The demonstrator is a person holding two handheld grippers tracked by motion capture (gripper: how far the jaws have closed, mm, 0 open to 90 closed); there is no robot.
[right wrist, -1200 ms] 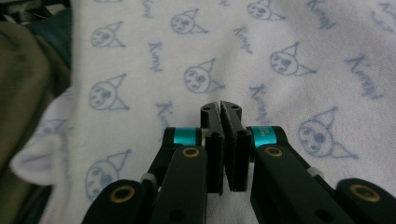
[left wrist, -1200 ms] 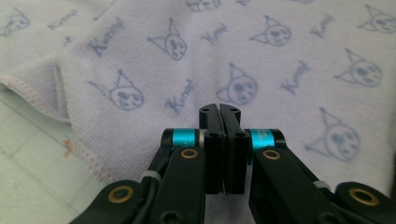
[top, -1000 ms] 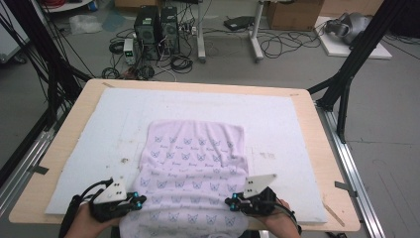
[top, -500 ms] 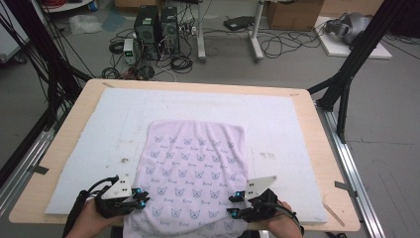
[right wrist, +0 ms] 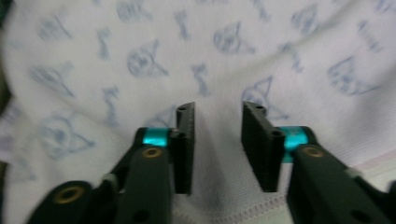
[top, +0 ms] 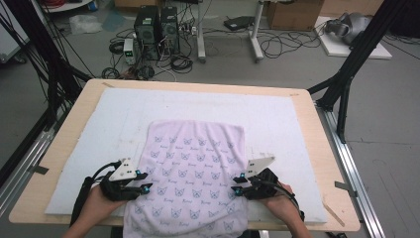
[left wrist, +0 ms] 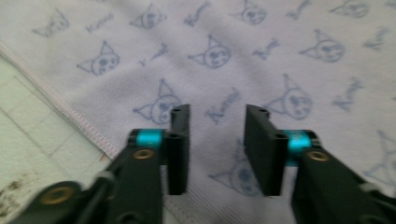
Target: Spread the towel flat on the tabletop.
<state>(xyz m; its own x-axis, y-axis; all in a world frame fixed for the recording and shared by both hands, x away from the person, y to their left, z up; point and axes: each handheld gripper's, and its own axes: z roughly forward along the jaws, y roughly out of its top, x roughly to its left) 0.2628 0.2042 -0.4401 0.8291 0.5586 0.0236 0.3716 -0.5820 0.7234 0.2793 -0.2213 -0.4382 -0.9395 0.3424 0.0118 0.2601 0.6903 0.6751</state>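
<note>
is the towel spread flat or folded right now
Spread: the towel lies open in a single layer on the white mat, its near end hanging over the table edge.

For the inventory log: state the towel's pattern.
Pale lilac towel printed with blue cat faces; clearest in left gripper view.

The white mat [top: 277,119] lies bare across the upper half of the tabletop in the high view, and in strips left and right of the cat-print towel [top: 195,163]. The towel covers the lower centre.

I see both my grippers, left [top: 143,187] and right [top: 236,189], with black jaws, teal collars, brass screws, grey three-cornered plates.
</note>
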